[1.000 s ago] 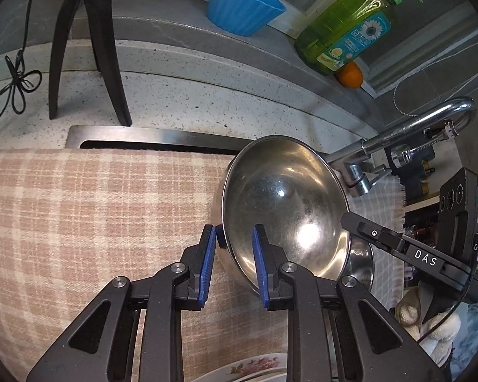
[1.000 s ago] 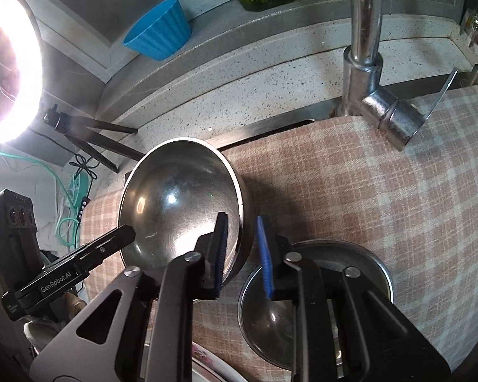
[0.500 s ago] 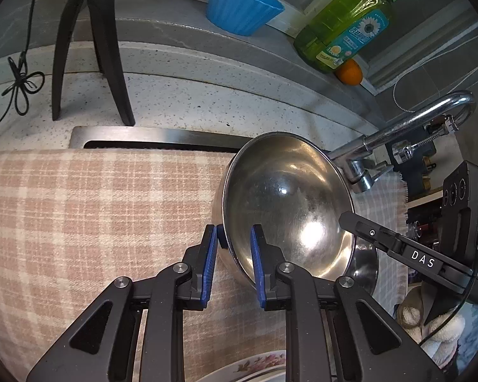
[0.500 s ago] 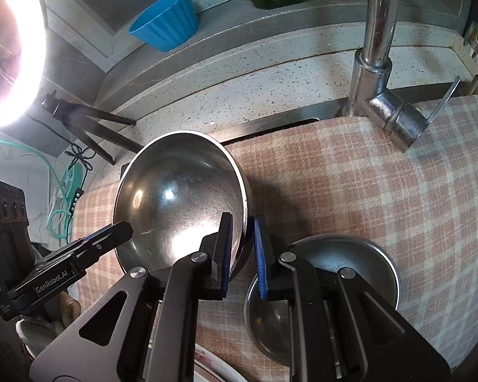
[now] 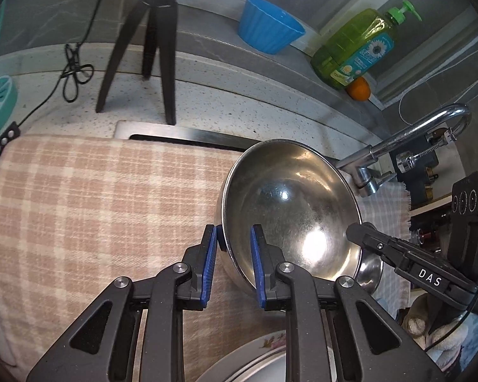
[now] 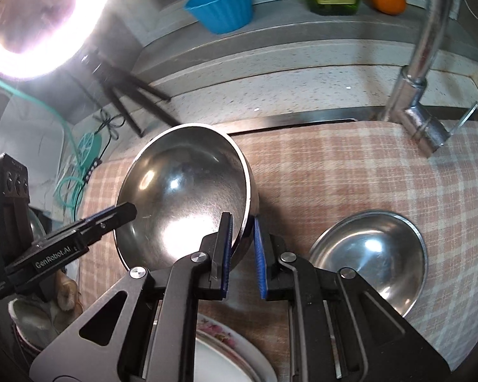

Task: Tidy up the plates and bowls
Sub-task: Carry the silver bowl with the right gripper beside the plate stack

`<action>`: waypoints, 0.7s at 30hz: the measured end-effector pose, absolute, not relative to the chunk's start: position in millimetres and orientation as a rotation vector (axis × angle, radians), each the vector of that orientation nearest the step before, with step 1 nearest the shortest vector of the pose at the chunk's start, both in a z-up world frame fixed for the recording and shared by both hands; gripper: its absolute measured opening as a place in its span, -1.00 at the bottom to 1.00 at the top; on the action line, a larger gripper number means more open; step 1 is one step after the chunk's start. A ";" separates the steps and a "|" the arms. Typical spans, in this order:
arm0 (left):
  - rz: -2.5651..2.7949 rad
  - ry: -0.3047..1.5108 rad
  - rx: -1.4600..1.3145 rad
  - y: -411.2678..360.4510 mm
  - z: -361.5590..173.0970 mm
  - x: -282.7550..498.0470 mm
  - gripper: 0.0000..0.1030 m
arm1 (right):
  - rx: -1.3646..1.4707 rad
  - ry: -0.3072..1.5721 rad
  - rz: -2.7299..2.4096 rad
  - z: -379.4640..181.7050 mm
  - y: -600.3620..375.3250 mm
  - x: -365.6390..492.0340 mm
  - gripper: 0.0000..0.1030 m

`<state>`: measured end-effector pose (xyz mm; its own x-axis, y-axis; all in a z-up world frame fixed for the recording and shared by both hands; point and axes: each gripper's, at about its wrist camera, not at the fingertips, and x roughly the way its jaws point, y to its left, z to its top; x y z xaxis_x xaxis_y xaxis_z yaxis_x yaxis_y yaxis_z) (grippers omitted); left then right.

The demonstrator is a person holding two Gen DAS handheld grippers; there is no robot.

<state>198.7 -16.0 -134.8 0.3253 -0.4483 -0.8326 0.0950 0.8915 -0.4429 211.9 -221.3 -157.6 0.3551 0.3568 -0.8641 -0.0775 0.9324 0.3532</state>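
the large steel bowl [image 5: 290,210] hangs tilted above the checked cloth [image 5: 95,210], gripped from two sides. the left gripper [image 5: 232,254] is clamped on the bowl's near-left rim, one blue pad inside and one outside. the right gripper [image 6: 242,242] is clamped on the opposite rim in the same way. a smaller steel bowl [image 6: 372,251] sits upright on the cloth just beside the right gripper, apart from the lifted bowl. a flowered plate [image 6: 220,353] lies at the bottom edge below the fingers. on the ledge behind stand a blue cup [image 5: 267,28], a green soap bottle [image 5: 357,47] and an orange [image 5: 360,88]. the tap [image 6: 420,73] rises at the sink's far edge.
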 end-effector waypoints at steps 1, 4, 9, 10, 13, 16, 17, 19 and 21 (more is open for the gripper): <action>-0.357 1.186 -0.340 -12.5 -133.6 196.1 -0.66 | 0.262 1.181 0.295 -157.7 -216.8 210.5 -0.73; -0.335 1.173 -0.342 0.0 -131.3 187.3 -0.66 | 0.239 1.189 0.324 -158.1 -202.2 205.6 -0.73; -0.294 1.159 -0.360 23.3 -129.4 172.4 -0.66 | 0.193 1.197 0.372 -157.9 -176.2 199.1 -0.73; -0.283 1.156 -0.362 28.4 -129.0 169.8 -0.66 | 0.181 1.200 0.386 -158.6 -168.8 197.8 -0.73; -0.253 1.147 -0.365 43.0 -127.3 161.4 -0.66 | 0.156 1.209 0.417 -160.3 -153.9 194.2 -0.73; -0.224 1.140 -0.366 57.4 -126.1 152.9 -0.66 | 0.134 1.218 0.446 -161.8 -136.0 192.1 -0.73; -0.215 1.138 -0.373 62.3 -126.0 150.6 -0.66 | 0.126 1.221 0.455 -162.2 -130.6 191.4 -0.73; -0.198 1.138 -0.386 72.4 -127.2 145.7 -0.66 | 0.109 1.228 0.475 -163.6 -118.9 189.3 -0.73; -0.179 1.136 -0.400 81.7 -128.2 140.6 -0.66 | 0.092 1.235 0.489 -165.0 -108.5 187.3 -0.73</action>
